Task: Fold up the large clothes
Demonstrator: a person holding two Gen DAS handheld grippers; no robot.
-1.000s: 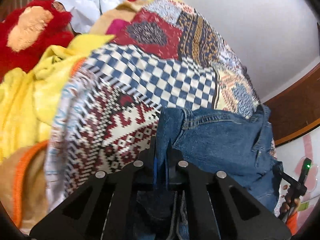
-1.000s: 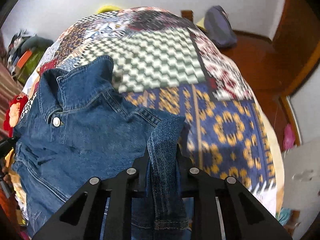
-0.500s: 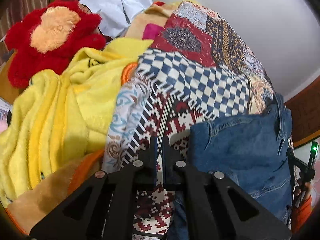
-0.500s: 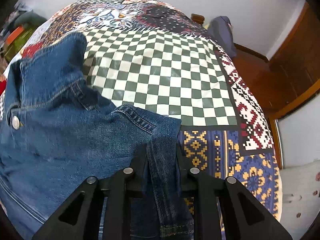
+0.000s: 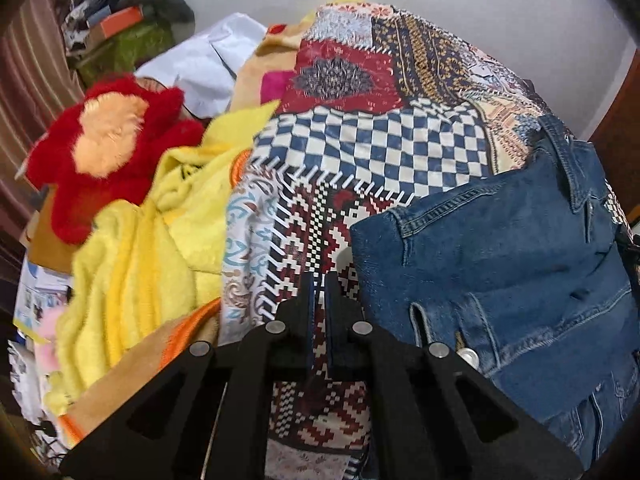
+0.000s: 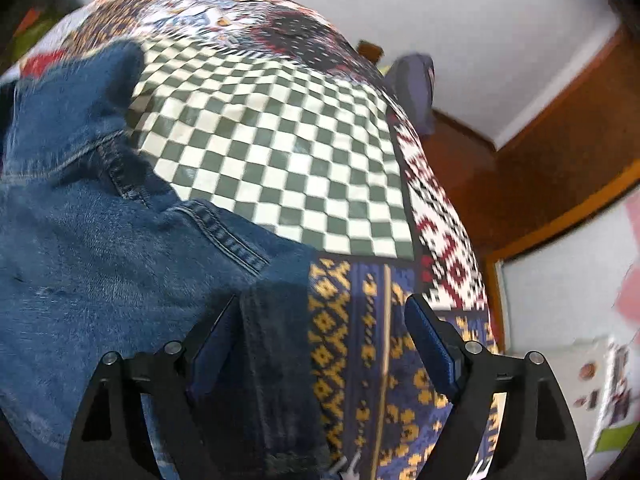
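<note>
Now the denim jacket point(image 5: 500, 256) lies collar-away; left jaws empty and closed, right jaws just opened.

Patchwork bedspread point(image 5: 372, 152) spreads beneath and ahead of the left jaws: blue-white checks, red panels, maroon geometric weave. Left of those jaws, a yellow fleece blanket point(image 5: 132, 256) lies heaped, with a red plush toy point(image 5: 108, 148) beyond it and a white cloth point(image 5: 204, 68) farther back. Ahead of the right jaws, green-white checks point(image 6: 272, 152); a grey-blue bag point(image 6: 414, 92) sits on the wooden floor point(image 6: 468, 160) to their far right.
</note>
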